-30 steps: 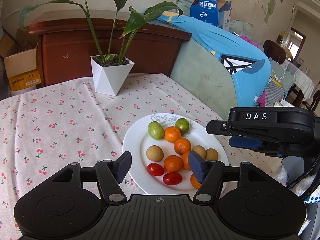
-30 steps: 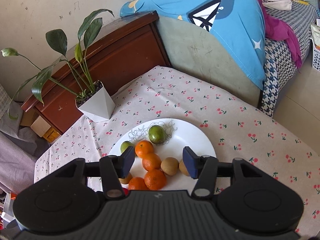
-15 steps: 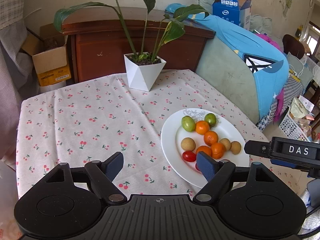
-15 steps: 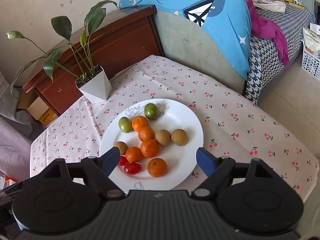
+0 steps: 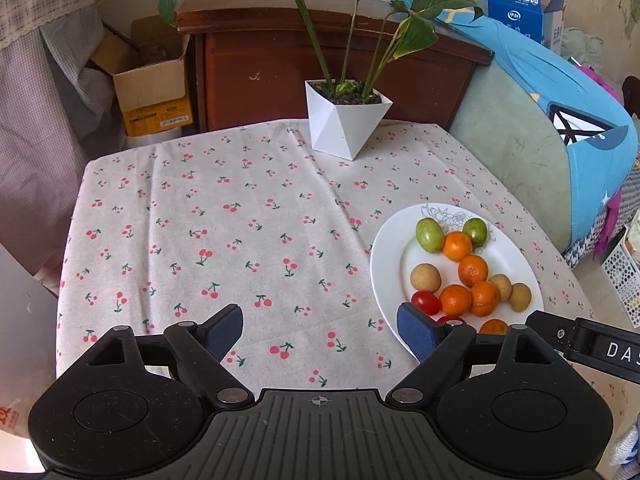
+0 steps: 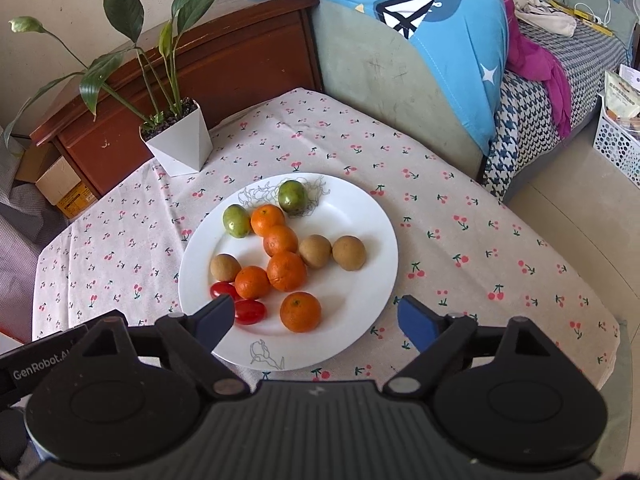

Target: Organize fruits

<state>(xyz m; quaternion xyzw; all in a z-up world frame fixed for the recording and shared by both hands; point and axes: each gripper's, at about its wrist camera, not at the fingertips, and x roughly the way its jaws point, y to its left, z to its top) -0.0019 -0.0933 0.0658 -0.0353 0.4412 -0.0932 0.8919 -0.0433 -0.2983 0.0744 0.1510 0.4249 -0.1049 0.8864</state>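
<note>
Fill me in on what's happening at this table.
A person holds a two-finger gripper in each hand over a table with a cherry-print cloth. The left gripper and right gripper are both opening and hold nothing. All the fruit sits on the white plate: five oranges, three brown fruits, two green ones and two cherry tomatoes. A potted plant stands behind the plate. Nothing has been picked up at this moment.
</note>
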